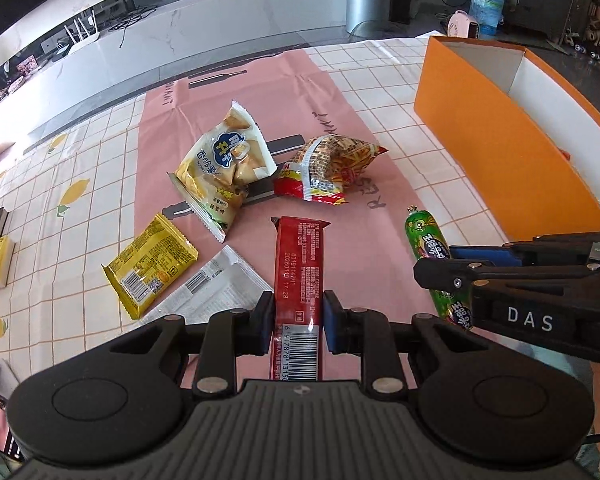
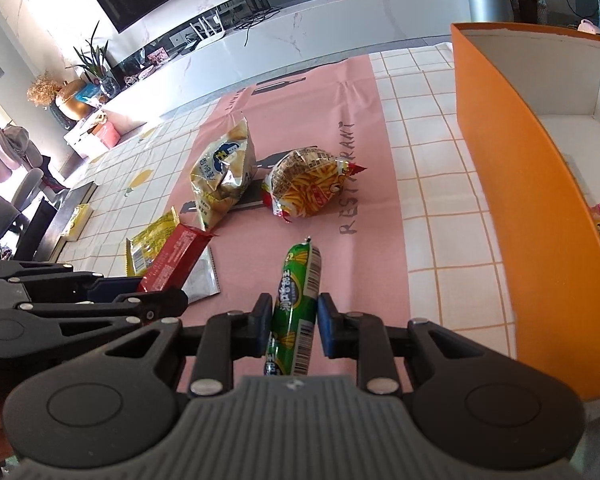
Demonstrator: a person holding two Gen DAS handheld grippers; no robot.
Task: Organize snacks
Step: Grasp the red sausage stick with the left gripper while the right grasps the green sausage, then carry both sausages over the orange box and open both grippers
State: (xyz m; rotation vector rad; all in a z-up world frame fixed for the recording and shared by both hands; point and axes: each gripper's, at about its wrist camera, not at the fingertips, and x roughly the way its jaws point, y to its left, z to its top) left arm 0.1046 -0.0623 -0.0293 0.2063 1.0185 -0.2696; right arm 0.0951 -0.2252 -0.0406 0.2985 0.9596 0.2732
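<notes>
Left hand-held gripper (image 1: pixel 296 322) clamped on red snack bar (image 1: pixel 299 268), right hand-held gripper (image 2: pixel 294 326) clamped on green sausage stick (image 2: pixel 298 292), orange box (image 2: pixel 512 184) to its right, chip bags (image 1: pixel 224 160) ahead

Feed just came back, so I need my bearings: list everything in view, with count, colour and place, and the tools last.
Red bar pack: 1, red, between left tool pads.
Green sausage stick: 1, green, between right tool pads.
Chip bag: 1, pale yellow, mid pink mat.
Fries bag: 1, red-yellow, right of chip bag.
Yellow packet: 1, yellow, left of bar.
Silver packet: 1, silver-white, beside yellow packet.
Orange box: 1, orange, white inside, far right.
Pink mat: 1, pink, on checked tablecloth.
Left tool: 1, black, closed on bar.
Right tool: 1, black, closed on sausage.
</notes>
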